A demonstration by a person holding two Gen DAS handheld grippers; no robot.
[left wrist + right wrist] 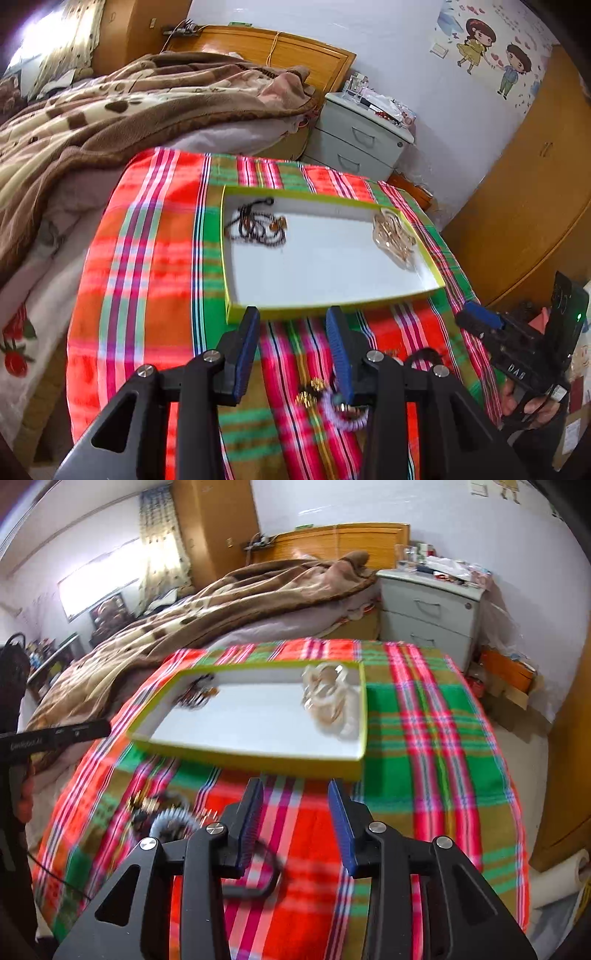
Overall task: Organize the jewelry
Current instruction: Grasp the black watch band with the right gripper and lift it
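Note:
A shallow white tray with a yellow-green rim (332,306) (243,755) lies on a plaid cloth. Inside it, a dark beaded necklace (255,227) (195,696) rests at the far left and a pale gold chain pile (393,230) (330,701) at the far right. My left gripper (293,314) hovers open just short of the tray's near rim, with nothing between its blue pads. Loose jewelry with a lilac beaded bracelet (345,415) and gold pieces (312,391) lies under it. My right gripper (295,786) is open and empty too, and also appears at the right edge (480,319).
The plaid cloth (147,295) (424,738) covers a small table beside a bed with a brown blanket (92,110). A grey bedside cabinet (362,136) (428,613) stands behind. More loose jewelry (162,812) and a dark loop (258,875) lie on the cloth near me. A wooden wardrobe (528,184) is at right.

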